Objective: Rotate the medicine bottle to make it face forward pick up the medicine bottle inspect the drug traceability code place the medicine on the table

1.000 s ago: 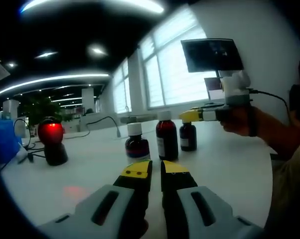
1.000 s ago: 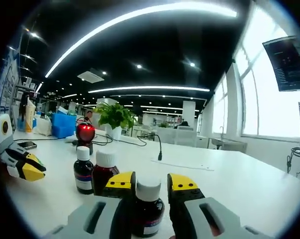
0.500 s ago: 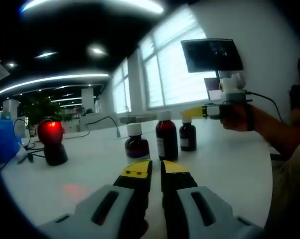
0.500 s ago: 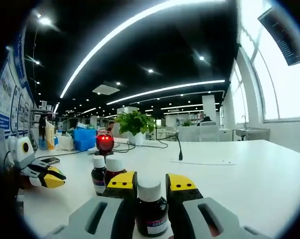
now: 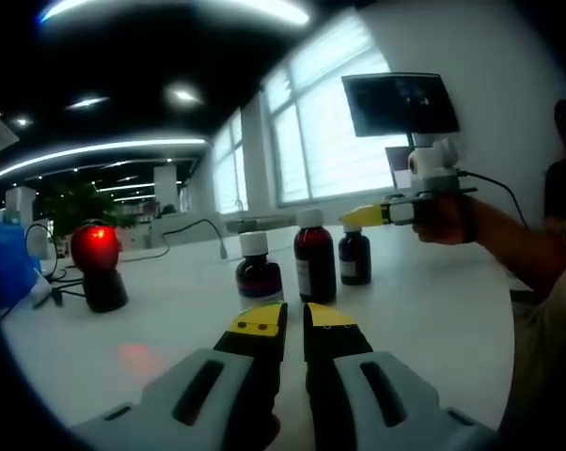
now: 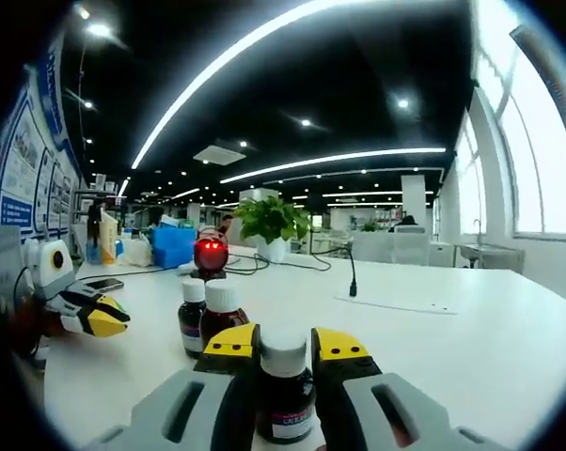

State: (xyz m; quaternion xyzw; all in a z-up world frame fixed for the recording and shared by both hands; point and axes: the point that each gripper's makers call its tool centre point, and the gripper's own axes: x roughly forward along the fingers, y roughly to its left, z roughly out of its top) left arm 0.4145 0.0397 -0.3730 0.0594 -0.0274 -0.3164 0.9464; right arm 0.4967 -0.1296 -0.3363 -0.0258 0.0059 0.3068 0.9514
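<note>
Two bottles (image 6: 208,315) (plus scanner (image 6: 211,256)) behind gripped bottle (image 6: 284,387).

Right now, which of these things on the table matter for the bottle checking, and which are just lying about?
Part of the job:
- medicine bottle between the right gripper jaws
- two other bottles beside it
- red-lit scanner
- left gripper, jaws together, holding nothing
- white table

Just lying about:
- potted plant
- blue box
- wall screen
- cables
</note>
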